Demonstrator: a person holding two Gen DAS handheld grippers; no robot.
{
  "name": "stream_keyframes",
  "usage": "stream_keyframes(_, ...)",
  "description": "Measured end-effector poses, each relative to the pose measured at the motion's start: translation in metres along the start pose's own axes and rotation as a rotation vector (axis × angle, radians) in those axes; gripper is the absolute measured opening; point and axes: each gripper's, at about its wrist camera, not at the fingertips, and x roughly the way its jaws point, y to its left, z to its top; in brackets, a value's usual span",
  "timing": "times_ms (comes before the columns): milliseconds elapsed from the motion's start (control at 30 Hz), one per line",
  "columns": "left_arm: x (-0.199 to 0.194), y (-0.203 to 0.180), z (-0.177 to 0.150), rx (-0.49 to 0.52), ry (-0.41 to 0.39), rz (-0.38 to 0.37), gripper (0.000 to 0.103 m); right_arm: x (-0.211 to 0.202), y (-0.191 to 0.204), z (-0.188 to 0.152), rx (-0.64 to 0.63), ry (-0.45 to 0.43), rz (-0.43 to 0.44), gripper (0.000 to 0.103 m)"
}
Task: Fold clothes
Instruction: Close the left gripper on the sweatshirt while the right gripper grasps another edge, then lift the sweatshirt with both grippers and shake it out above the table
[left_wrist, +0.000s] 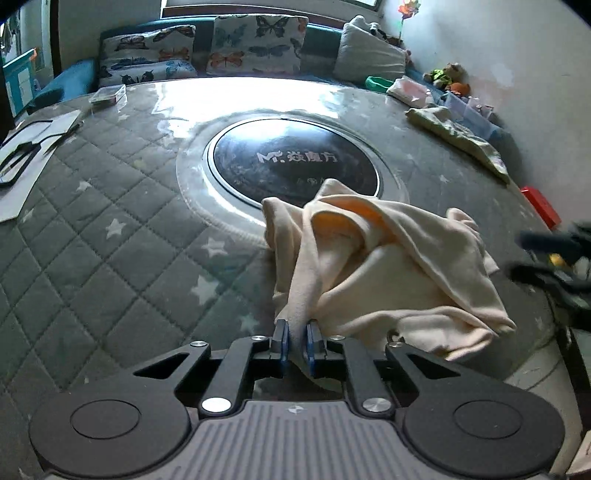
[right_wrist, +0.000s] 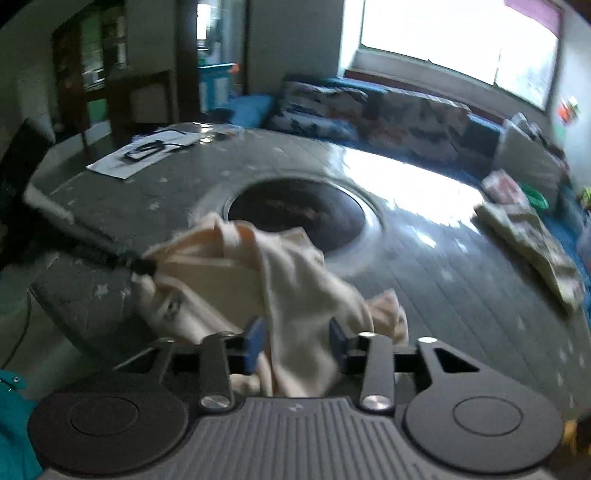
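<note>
A crumpled cream garment (left_wrist: 388, 266) lies on the grey quilted table cover (left_wrist: 92, 221), just in front of the round black disc (left_wrist: 295, 162). My left gripper (left_wrist: 297, 326) is shut on a stretched fold of the garment near its front left edge. In the right wrist view the same garment (right_wrist: 280, 280) hangs between the blue pads (right_wrist: 255, 338) of my right gripper (right_wrist: 295, 332), whose jaws stand apart. The left gripper also shows in the right wrist view (right_wrist: 146, 267), pinching the cloth. The right gripper shows blurred in the left wrist view (left_wrist: 554, 258).
A folded patterned cloth (left_wrist: 458, 136) lies at the far right of the table. Papers with a black frame (left_wrist: 26, 155) and a clear box (left_wrist: 109, 94) lie at the far left. Butterfly cushions (left_wrist: 255, 44) line the sofa behind. A red box (left_wrist: 541, 206) sits at the right edge.
</note>
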Motion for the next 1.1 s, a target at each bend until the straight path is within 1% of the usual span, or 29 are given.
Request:
stream_keyframes(100, -0.008, 0.007, -0.002, -0.011, -0.014, -0.013, 0.015, 0.032, 0.012, 0.017, -0.046, -0.006, 0.021, 0.045)
stream_keyframes(200, -0.015, 0.009, 0.001, -0.004, -0.044, -0.005, 0.018, 0.068, 0.022, 0.031, -0.075, 0.007, 0.033, 0.046)
stream_keyframes(267, -0.021, 0.010, 0.005, -0.003, -0.069, 0.000, 0.020, 0.084, 0.027, 0.035, -0.087, 0.015, 0.040, 0.047)
stream_keyframes(300, -0.023, 0.011, 0.008, -0.003, -0.080, 0.001, 0.024, 0.092, 0.029, 0.035, -0.095, 0.019, 0.032, 0.047)
stream_keyframes(333, -0.024, 0.010, 0.011, -0.003, -0.089, 0.000, 0.031, 0.098, 0.031, 0.035, -0.100, 0.020, 0.019, 0.046)
stream_keyframes(400, -0.023, 0.010, 0.017, -0.002, -0.106, 0.000, 0.041, 0.108, 0.031, 0.037, -0.097, 0.032, 0.020, 0.044)
stream_keyframes(500, -0.011, 0.006, 0.025, 0.015, -0.103, 0.009, 0.042, 0.117, 0.032, 0.033, -0.103, 0.045, 0.004, 0.034)
stream_keyframes(533, -0.006, 0.005, 0.027, 0.016, -0.093, 0.008, 0.042, 0.117, 0.031, 0.031, -0.105, 0.045, -0.006, 0.021)
stream_keyframes(567, 0.000, 0.004, 0.029, 0.018, -0.084, 0.007, 0.042, 0.117, 0.031, 0.029, -0.108, 0.045, -0.015, 0.011)
stream_keyframes(633, 0.012, 0.002, 0.032, 0.019, -0.067, 0.006, 0.041, 0.110, 0.025, 0.024, -0.095, 0.027, -0.035, 0.008)
stream_keyframes(667, 0.017, 0.002, 0.033, 0.016, -0.059, 0.005, 0.040, 0.105, 0.022, 0.022, -0.095, 0.014, -0.053, 0.005)
stream_keyframes(700, 0.023, 0.002, 0.034, 0.011, -0.049, 0.005, 0.040, 0.099, 0.019, 0.021, -0.095, 0.000, -0.074, 0.004)
stream_keyframes(767, 0.030, 0.003, 0.034, 0.001, -0.040, 0.002, 0.033, 0.088, 0.011, 0.017, -0.085, -0.019, -0.105, 0.003)
stream_keyframes(833, 0.034, 0.004, 0.033, -0.006, -0.037, 0.004, 0.020, 0.073, 0.002, 0.013, -0.081, -0.039, -0.158, 0.003)
stream_keyframes(933, 0.032, 0.006, 0.032, -0.010, -0.055, 0.006, 0.012, 0.054, -0.015, 0.004, -0.045, -0.043, -0.226, 0.003)
stream_keyframes(1000, 0.028, 0.007, 0.031, -0.008, -0.065, 0.007, 0.011, 0.043, -0.026, -0.004, -0.010, -0.033, -0.262, 0.003)
stream_keyframes(1100, 0.025, 0.009, 0.030, -0.002, -0.067, 0.001, 0.011, 0.035, -0.041, -0.019, 0.061, 0.007, -0.280, 0.005)
